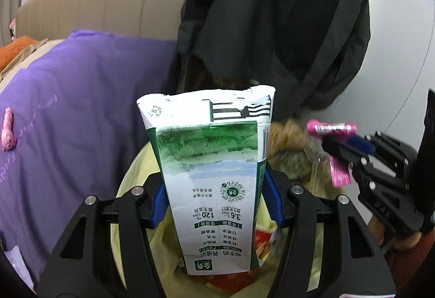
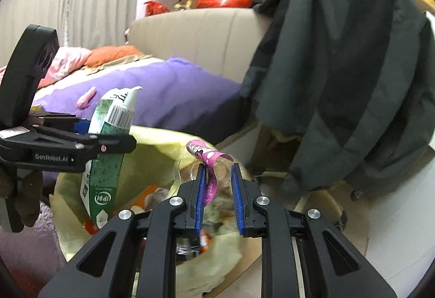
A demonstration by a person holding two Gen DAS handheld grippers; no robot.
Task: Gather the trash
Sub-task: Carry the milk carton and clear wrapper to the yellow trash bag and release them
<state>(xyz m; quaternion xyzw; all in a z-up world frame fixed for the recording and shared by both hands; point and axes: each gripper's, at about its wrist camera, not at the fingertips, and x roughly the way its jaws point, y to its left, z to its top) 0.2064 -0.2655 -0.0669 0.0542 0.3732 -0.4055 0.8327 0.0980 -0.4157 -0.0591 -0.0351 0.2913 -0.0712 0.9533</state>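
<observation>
Gripping milk carton (image 1: 212, 175), left tongs (image 1: 214, 205)

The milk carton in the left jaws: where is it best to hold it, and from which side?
Grip the milk carton across its flat mid-body, as the left gripper does now, coming from its printed broad face. The torn end is crumpled and weak; the middle is firmer, with parallel narrow sides.

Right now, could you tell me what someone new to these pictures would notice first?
The green-and-white milk carton stands out first, clamped between the left gripper fingers above the yellow-lined trash bin. Next comes the pink patterned wrapper with its clear plastic, sitting between the parted fingers of the right gripper over the same bin. Behind them hangs a dark green jacket, beside a purple bedsheet.
</observation>
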